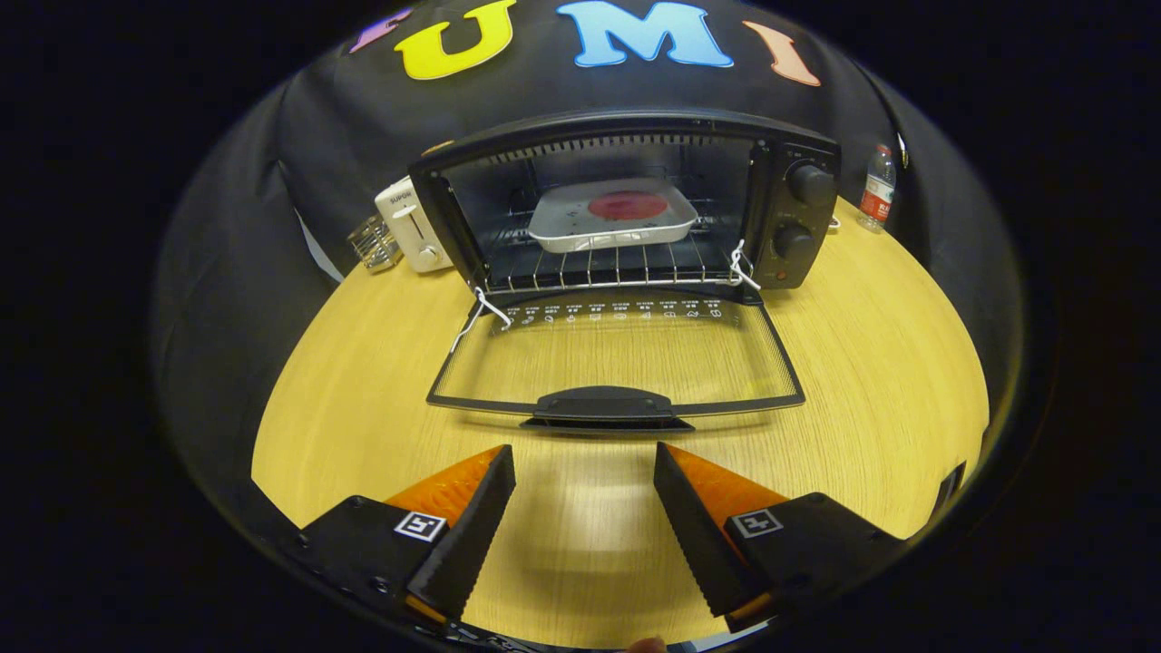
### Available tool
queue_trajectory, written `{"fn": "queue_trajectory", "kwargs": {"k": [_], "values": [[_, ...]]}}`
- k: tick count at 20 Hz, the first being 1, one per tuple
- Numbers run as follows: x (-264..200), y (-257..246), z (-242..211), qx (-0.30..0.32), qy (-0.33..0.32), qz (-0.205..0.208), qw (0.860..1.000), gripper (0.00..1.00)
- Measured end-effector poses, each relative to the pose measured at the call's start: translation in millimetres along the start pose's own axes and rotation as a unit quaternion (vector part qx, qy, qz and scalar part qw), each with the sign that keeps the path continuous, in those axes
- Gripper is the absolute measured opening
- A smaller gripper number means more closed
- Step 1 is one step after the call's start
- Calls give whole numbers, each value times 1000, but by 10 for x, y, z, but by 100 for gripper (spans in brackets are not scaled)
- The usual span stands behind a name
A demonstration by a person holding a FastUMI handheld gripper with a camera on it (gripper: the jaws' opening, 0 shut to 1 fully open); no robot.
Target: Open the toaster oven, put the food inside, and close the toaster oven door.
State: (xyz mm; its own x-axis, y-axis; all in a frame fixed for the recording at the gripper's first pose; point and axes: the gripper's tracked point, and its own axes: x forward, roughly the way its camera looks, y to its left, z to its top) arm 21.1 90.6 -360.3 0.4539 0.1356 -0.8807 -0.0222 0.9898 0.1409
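Upper centre: black toaster oven (626, 204), glass door (617, 363) down flat, white square tray (570, 227) with red food (628, 205) on rack. Lower centre: gripper (585, 476) spread wide, holding nothing.

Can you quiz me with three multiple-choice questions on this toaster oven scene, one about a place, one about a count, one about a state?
1. Where is the white tray?
A. on the table
B. on the rack inside the toaster oven
C. between the gripper fingers

2. How many round knobs does the oven's panel carry?
A. two
B. four
C. none

3. How does the oven door stand?
A. shut
B. half raised
C. folded down flat over the table

Answers: 1 B, the tray with red food sits on the wire rack. 2 A, one knob above another. 3 C, its handle lies just ahead of the open, empty fingers.
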Motion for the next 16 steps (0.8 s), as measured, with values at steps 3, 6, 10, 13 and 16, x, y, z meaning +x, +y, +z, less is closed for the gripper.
{"fn": "queue_trajectory", "kwargs": {"k": [3,6,10,13,16], "values": [[94,-56,-57,-10,17,-15,1000,98],[203,-112,-88,-16,25,-32,999,99],[285,-186,-129,-28,35,-56,997,99],[361,-195,-68,-27,24,-64,997,96],[357,-192,-54,-23,21,-75,997,95]]}}
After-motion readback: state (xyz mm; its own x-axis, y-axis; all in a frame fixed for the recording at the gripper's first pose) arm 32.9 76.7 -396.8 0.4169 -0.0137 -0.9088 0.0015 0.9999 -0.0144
